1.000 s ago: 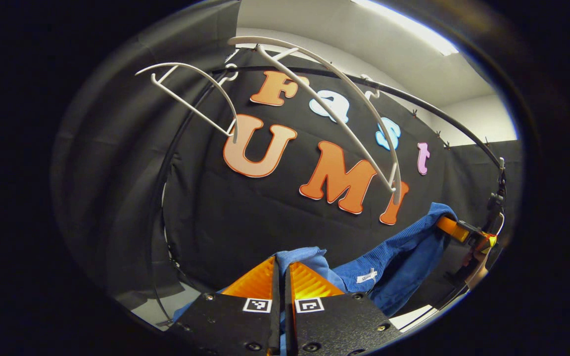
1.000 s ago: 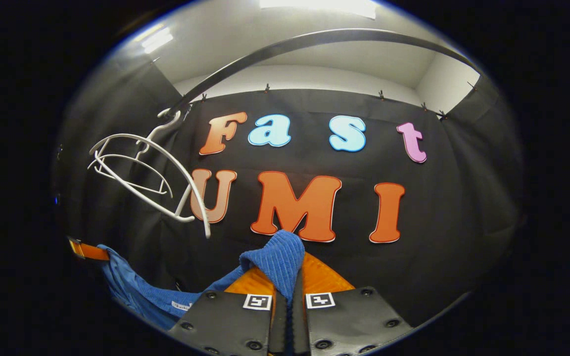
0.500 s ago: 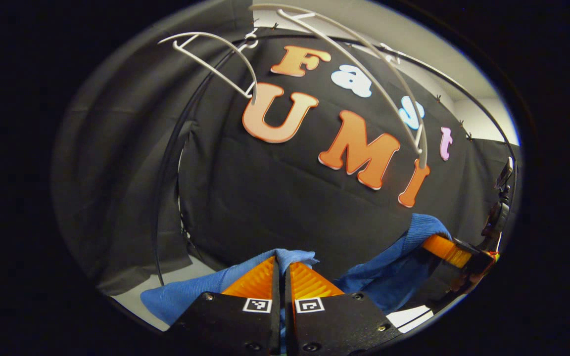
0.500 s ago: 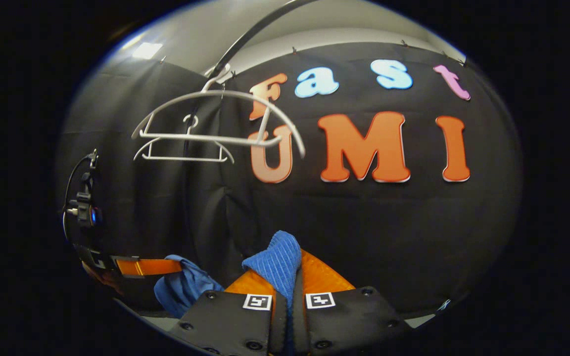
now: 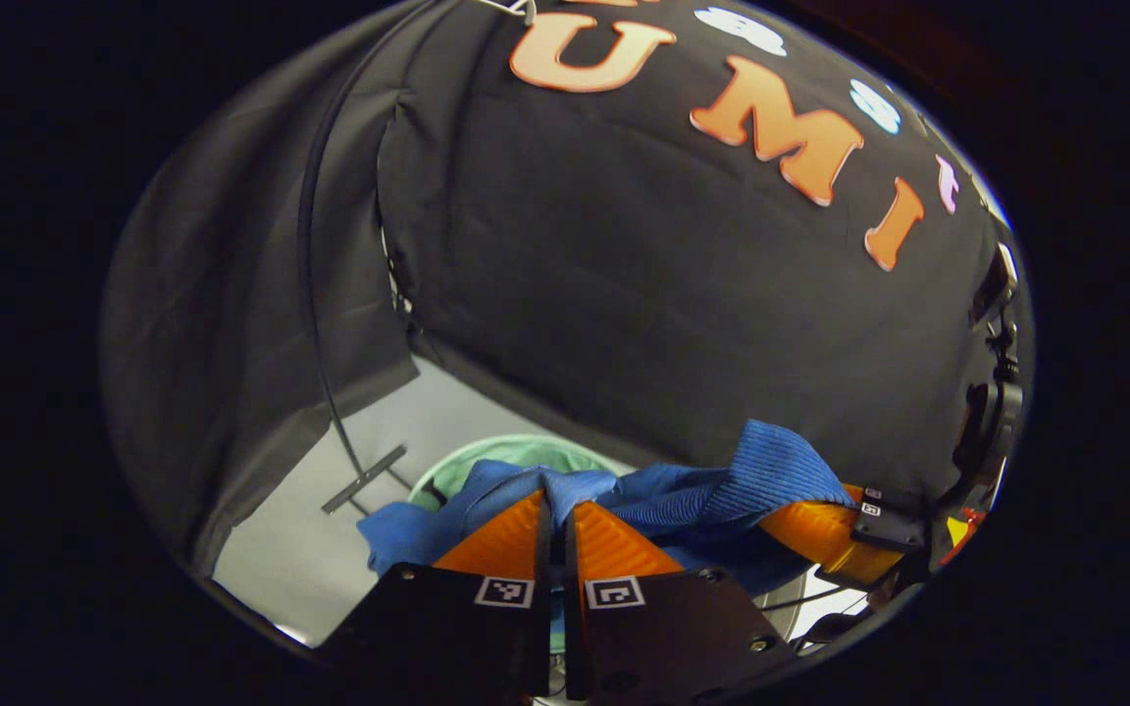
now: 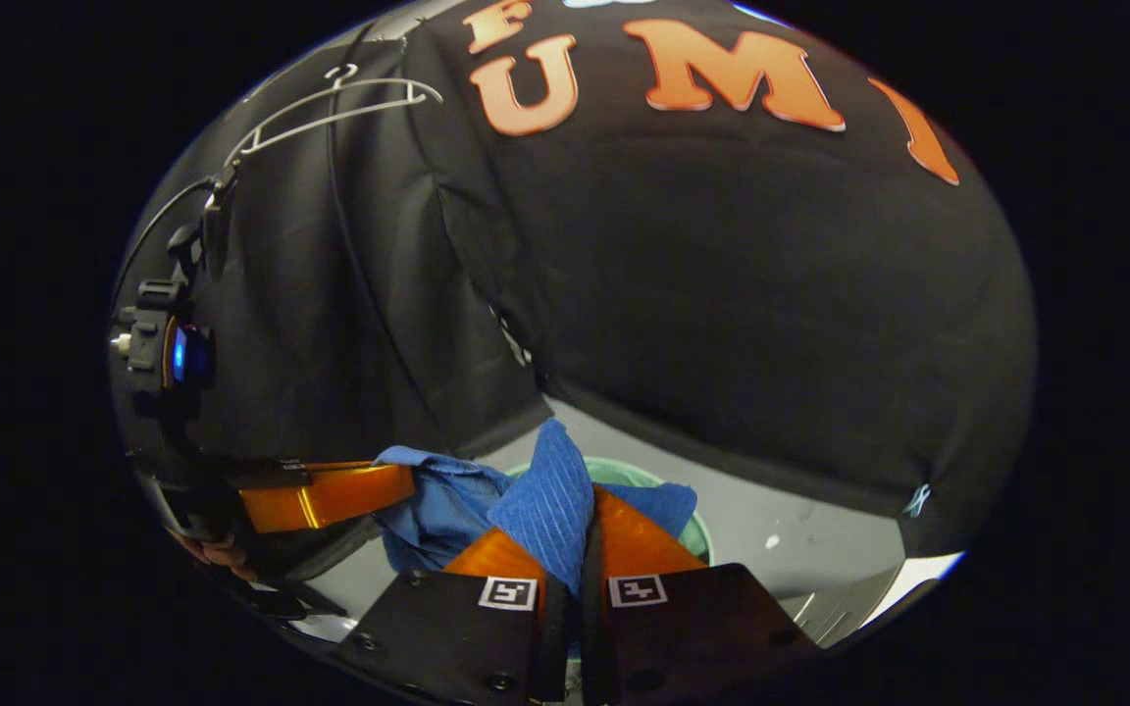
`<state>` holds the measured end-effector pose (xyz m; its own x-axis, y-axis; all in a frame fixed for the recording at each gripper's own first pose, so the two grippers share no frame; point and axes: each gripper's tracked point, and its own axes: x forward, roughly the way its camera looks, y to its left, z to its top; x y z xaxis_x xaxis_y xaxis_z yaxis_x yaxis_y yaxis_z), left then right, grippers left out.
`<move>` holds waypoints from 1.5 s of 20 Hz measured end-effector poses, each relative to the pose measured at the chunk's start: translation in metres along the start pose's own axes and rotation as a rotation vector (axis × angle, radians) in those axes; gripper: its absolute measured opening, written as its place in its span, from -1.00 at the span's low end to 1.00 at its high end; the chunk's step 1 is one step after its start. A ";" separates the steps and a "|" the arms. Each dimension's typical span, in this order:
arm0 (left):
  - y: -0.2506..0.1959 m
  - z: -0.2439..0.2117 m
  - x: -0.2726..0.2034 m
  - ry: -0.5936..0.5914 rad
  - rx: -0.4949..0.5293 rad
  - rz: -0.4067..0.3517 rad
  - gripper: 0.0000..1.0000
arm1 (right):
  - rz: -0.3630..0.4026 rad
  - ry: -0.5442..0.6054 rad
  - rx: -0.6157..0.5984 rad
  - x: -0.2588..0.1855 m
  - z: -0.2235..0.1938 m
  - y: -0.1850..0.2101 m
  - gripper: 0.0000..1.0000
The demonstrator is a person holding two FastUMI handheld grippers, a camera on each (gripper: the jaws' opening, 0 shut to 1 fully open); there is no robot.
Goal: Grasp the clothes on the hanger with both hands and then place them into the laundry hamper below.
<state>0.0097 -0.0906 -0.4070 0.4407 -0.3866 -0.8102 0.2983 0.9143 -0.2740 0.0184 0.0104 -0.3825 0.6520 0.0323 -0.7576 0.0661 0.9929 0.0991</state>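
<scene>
A blue garment (image 5: 683,495) hangs bunched between my two grippers, just above the pale green laundry hamper (image 5: 496,446). In the left gripper view my left gripper (image 5: 558,502) is shut on one fold of it, and my right gripper (image 5: 791,525) comes in from the right with its fingers in the cloth. In the right gripper view my right gripper (image 6: 580,529) is shut on a ribbed blue edge of the garment (image 6: 550,500). The left gripper (image 6: 398,482) reaches in from the left, held by a hand. The hamper's rim (image 6: 697,534) shows behind the cloth.
Two bare white hangers (image 6: 330,103) hang high on the rail at the upper left. A black rack pole with a flat foot (image 5: 364,479) stands on the light grey floor (image 5: 300,549) left of the hamper. Black cloth walls close in behind.
Both grippers have dropped with the blue garment and tilted downward. The hangers have slid up and away in view, and the green hamper and floor have come into sight below.
</scene>
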 end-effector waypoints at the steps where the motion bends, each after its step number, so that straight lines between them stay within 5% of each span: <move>1: -0.003 -0.011 0.007 0.028 0.011 0.008 -0.83 | -0.009 0.042 0.017 0.006 -0.006 0.004 -0.66; 4: -0.008 -0.017 0.003 0.075 0.027 0.020 -0.77 | -0.016 0.119 0.045 -0.008 -0.017 0.009 -0.75; 8: 0.007 -0.021 0.001 0.098 0.061 0.075 1.00 | -0.001 0.116 0.035 -0.007 -0.010 0.011 0.85; 13: 0.007 -0.004 -0.012 0.026 0.027 0.075 0.94 | -0.015 0.069 0.027 -0.010 0.004 0.012 0.97; 18: 0.005 0.067 -0.066 -0.165 0.000 0.071 0.95 | -0.015 -0.074 0.011 -0.056 0.061 0.020 0.97; 23: -0.019 0.149 -0.141 -0.369 -0.010 0.045 0.94 | -0.030 -0.307 0.007 -0.131 0.156 0.026 0.97; 30: -0.027 0.243 -0.265 -0.739 0.074 0.146 0.90 | -0.081 -0.671 0.016 -0.250 0.274 0.006 1.00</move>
<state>0.0906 -0.0423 -0.0586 0.9252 -0.2660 -0.2705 0.2375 0.9621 -0.1338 0.0628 -0.0231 -0.0155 0.9721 -0.1254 -0.1985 0.1422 0.9871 0.0729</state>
